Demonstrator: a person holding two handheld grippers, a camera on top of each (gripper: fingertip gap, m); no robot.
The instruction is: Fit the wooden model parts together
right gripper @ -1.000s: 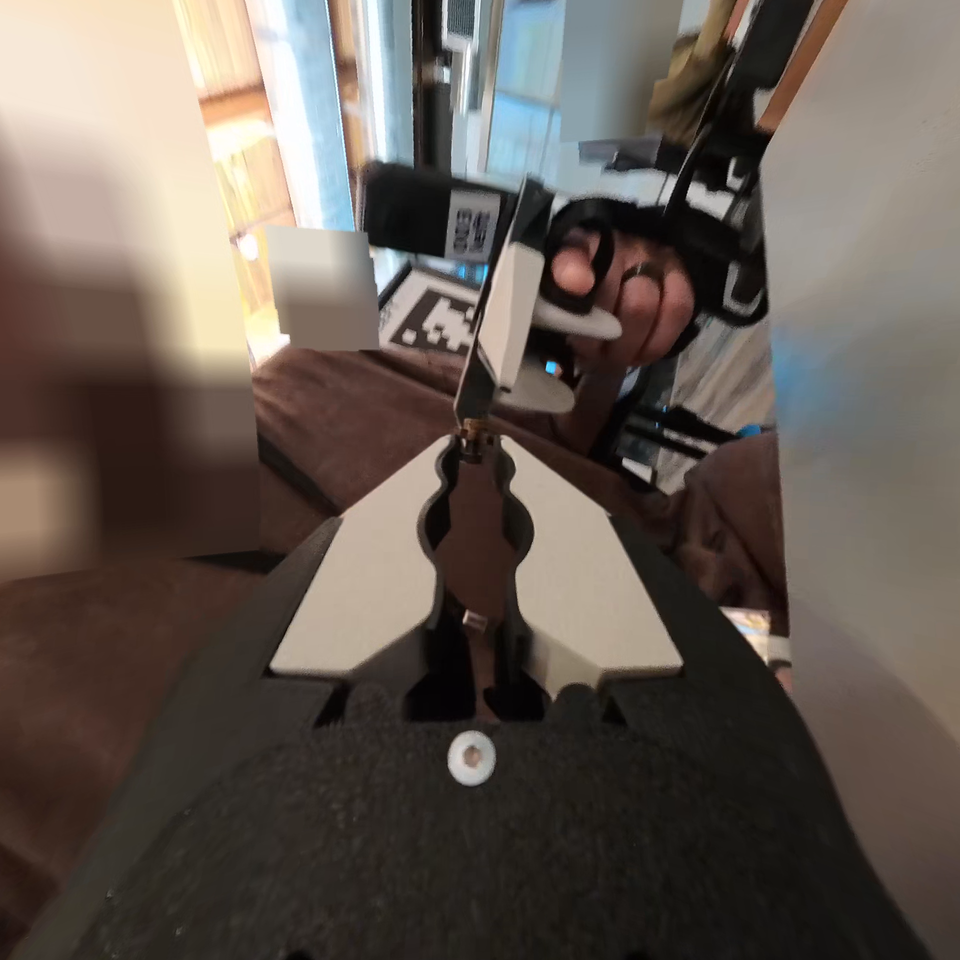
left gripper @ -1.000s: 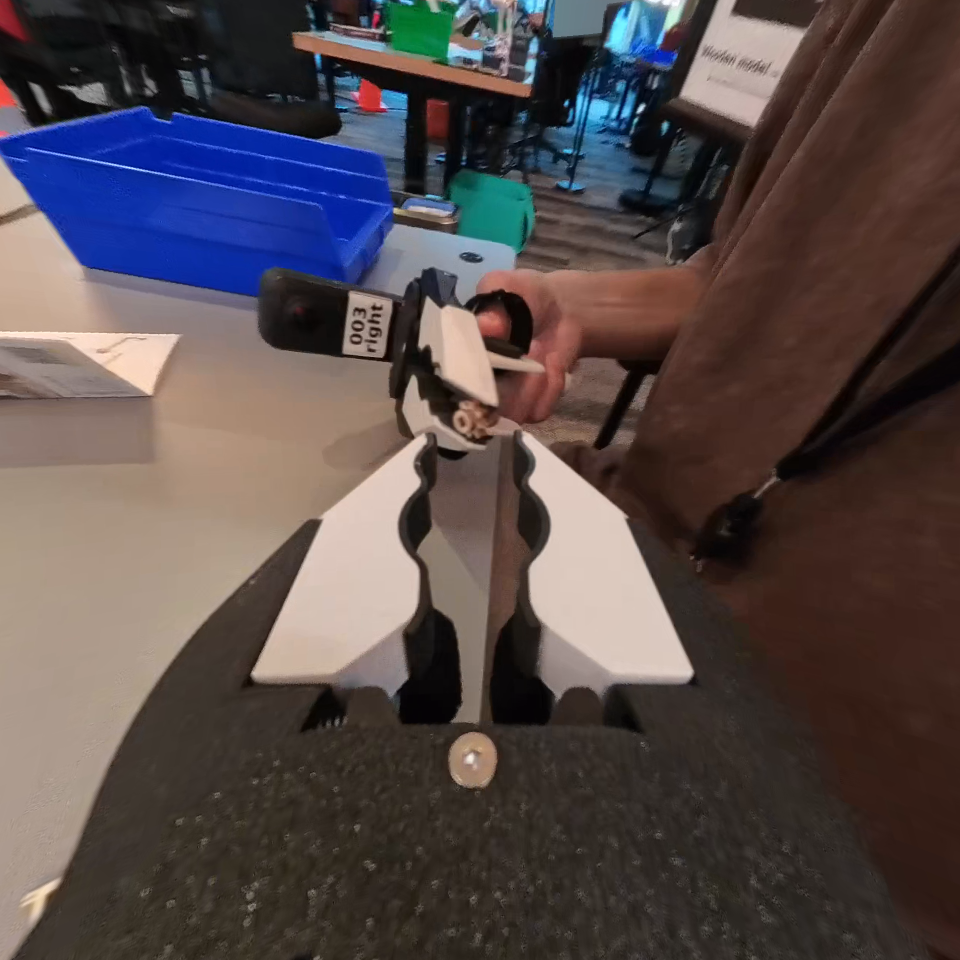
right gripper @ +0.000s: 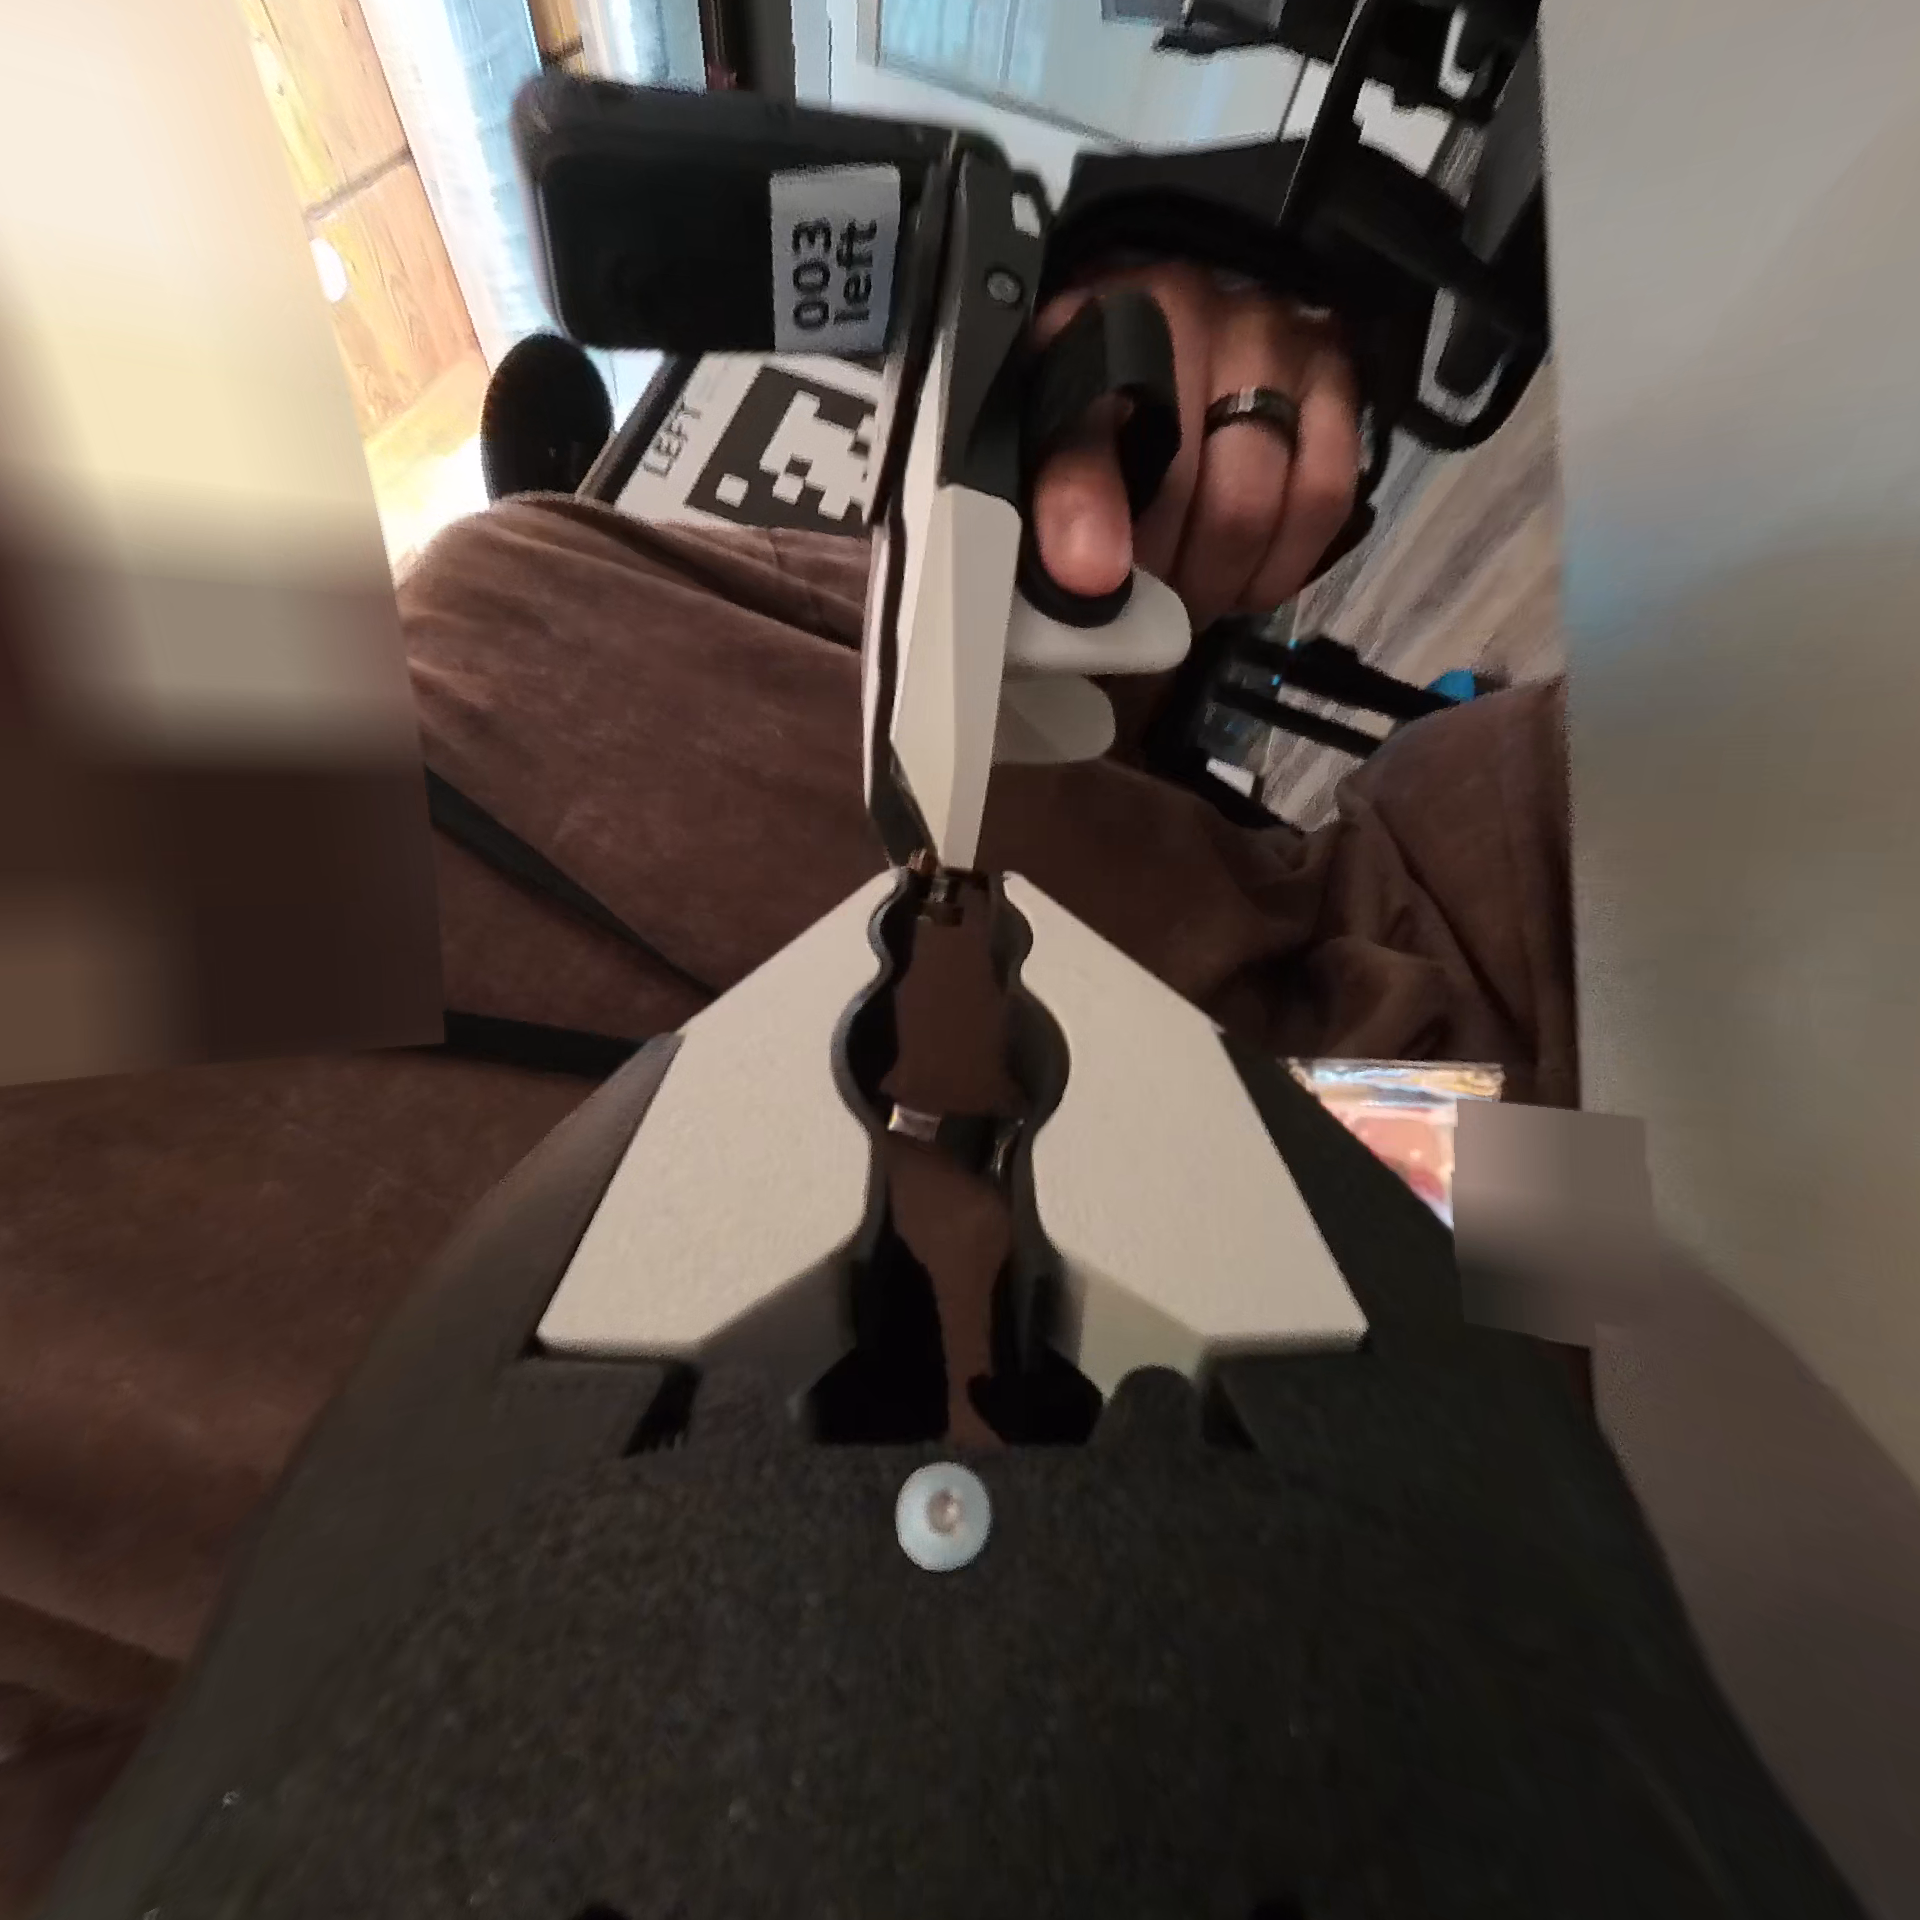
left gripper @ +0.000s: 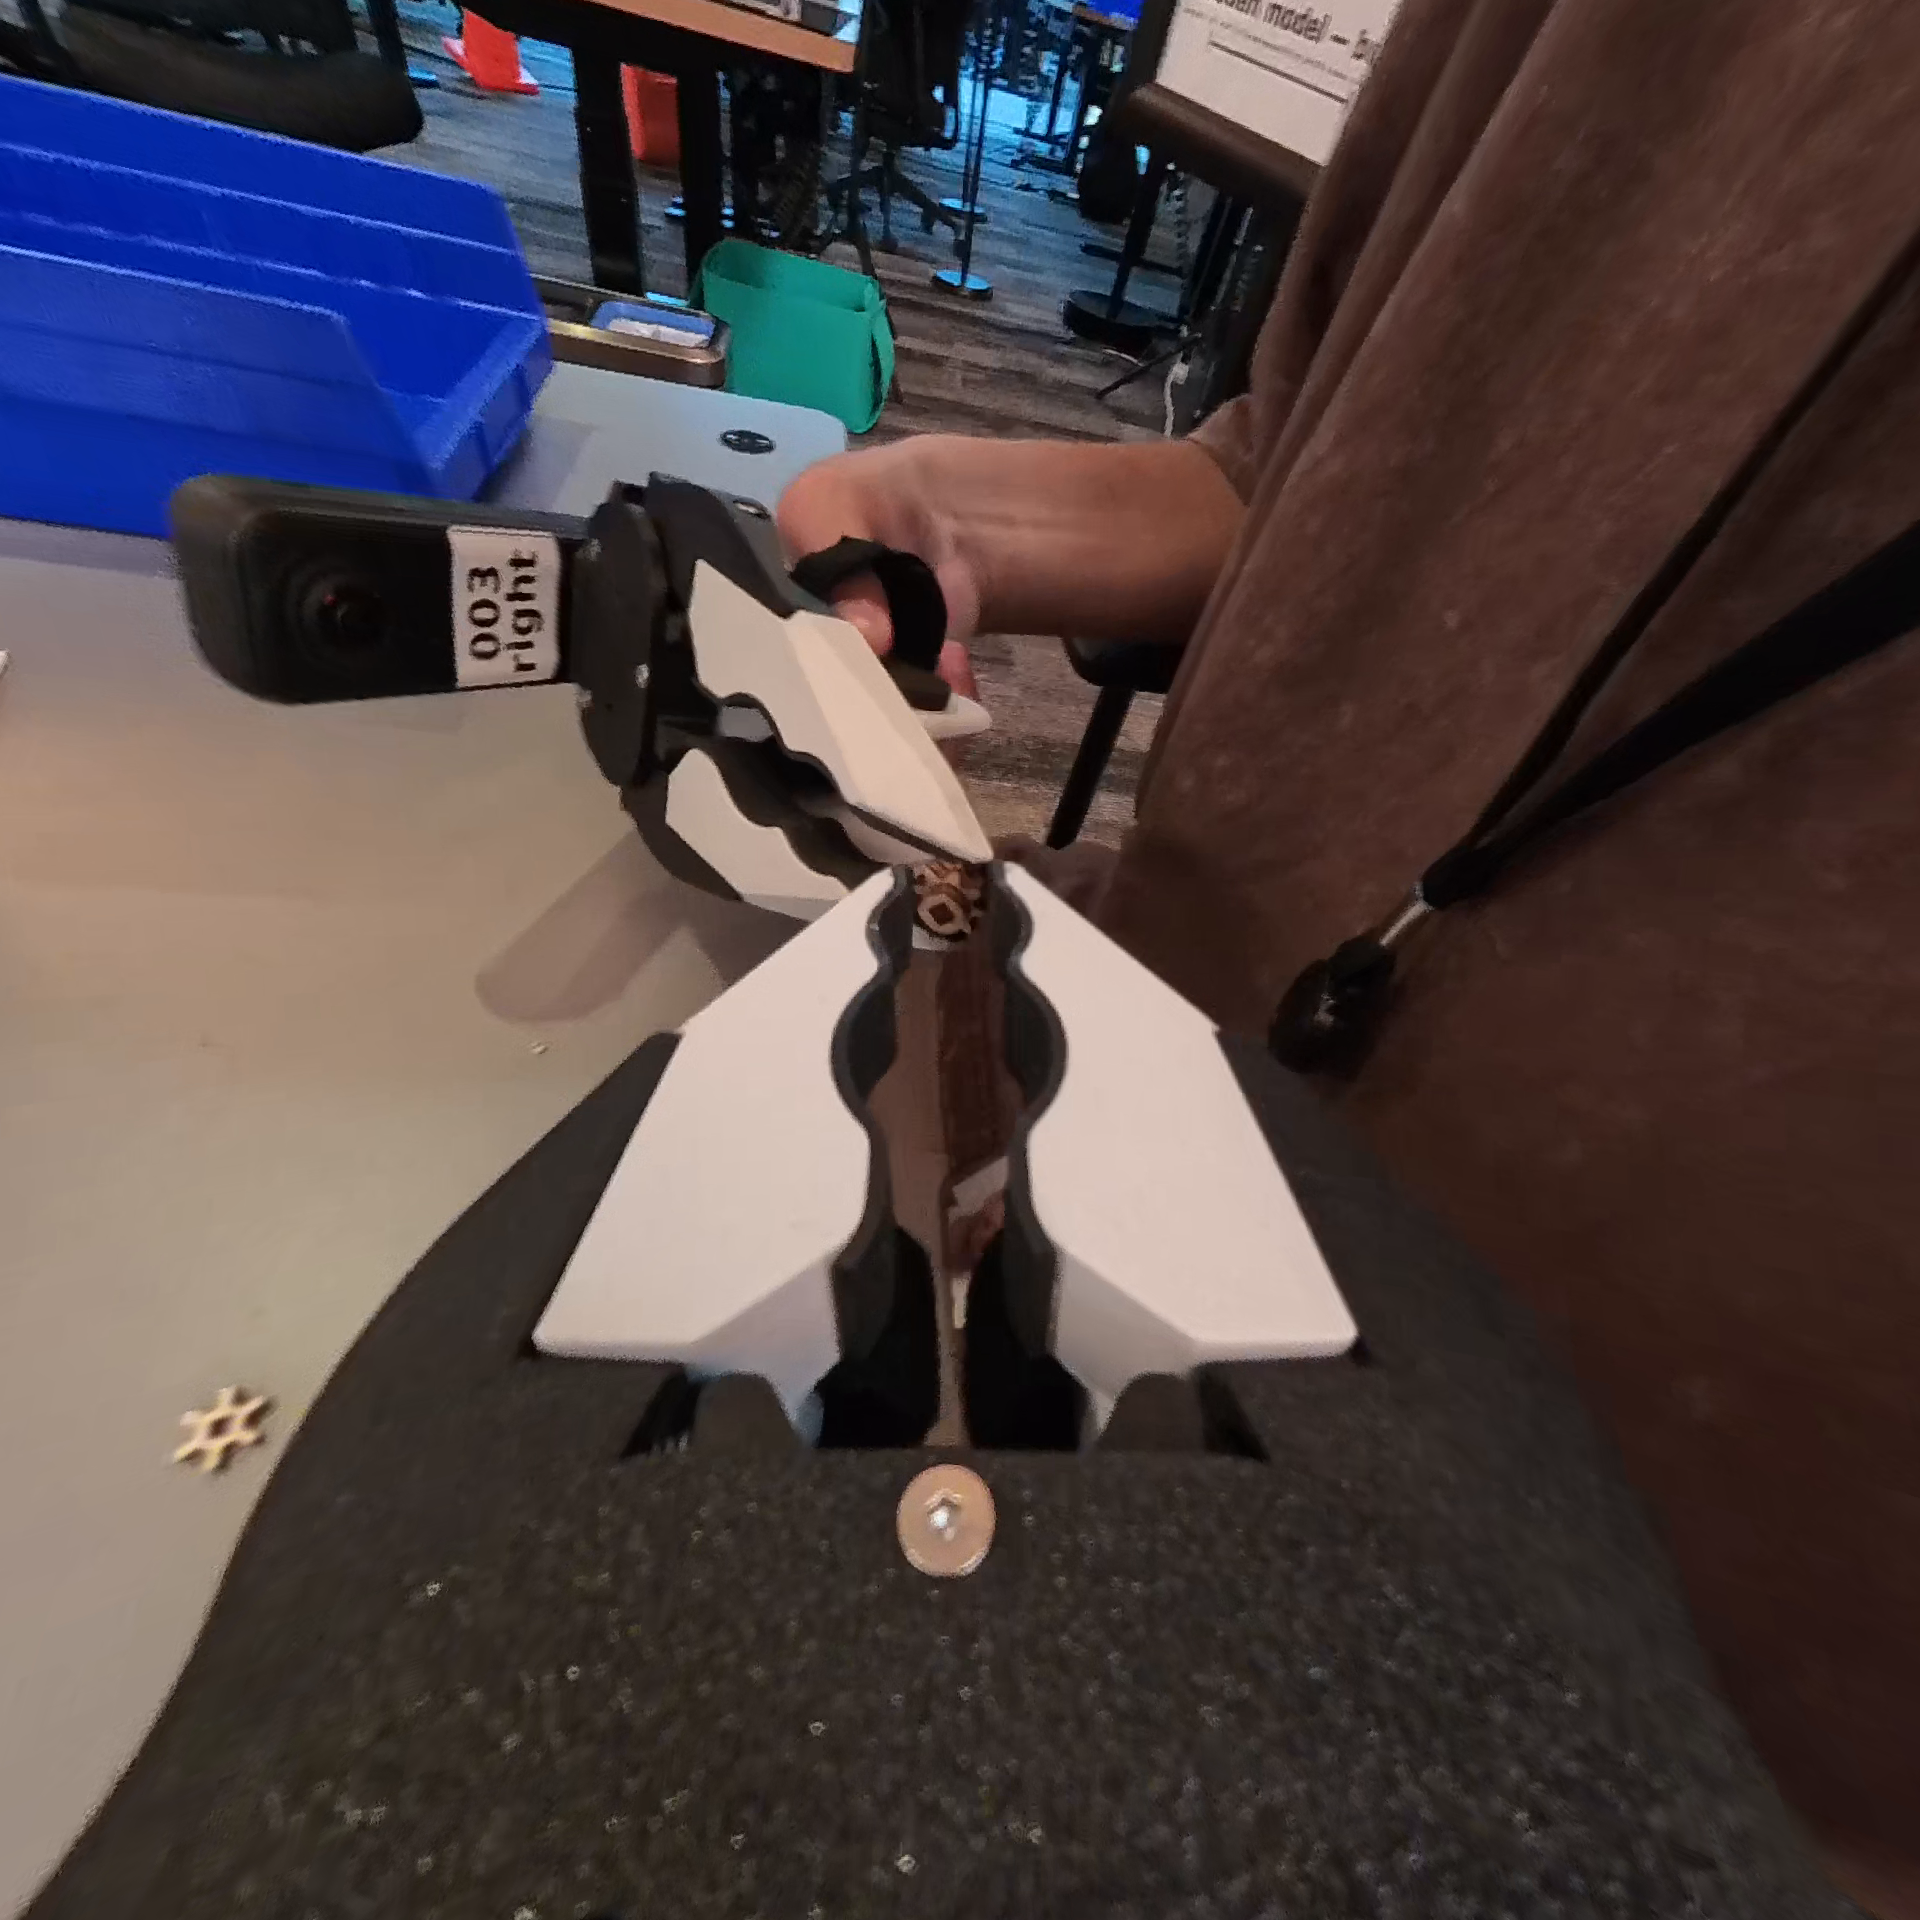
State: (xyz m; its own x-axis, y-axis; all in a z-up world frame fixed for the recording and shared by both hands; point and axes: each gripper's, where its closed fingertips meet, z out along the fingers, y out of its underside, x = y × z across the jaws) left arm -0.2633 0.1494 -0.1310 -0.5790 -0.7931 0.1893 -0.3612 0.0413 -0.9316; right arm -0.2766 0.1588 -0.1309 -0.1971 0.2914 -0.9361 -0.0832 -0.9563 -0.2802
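1. Wooden model part (left gripper: 943, 906): small laser-cut piece with a lattice pattern, pinched at the very tips of my left gripper (left gripper: 943, 883). A second ago that gripper's throat showed bare; now the patterned face sits between its tips.
2. Mating part (right gripper: 940, 902): a small piece at the tips of my right gripper (right gripper: 943, 883), too blurred and shadowed to name its shape. I cannot tell whether it is a separate piece or the same one shared by both tools.
3. Left gripper: fingers nearly together, clamped on the part at the tip.
4. Right gripper (left gripper: 940, 847): fingers drawn in to a narrow gap, tips meeting the left tool's tips from above and ahead. It has swung closer and steeper since a second ago.
5. Meaning, as I judge it: the two tools are now tip to tip, so this is the pressing-together step; alignment matters more than force.
6. Spare toothed wooden piece (left gripper: 220, 1428): lies on the grey table (left gripper: 260, 987), well left of and behind my left tool's tips.
7. Blue bin (left gripper: 260, 312): far ahead-left.
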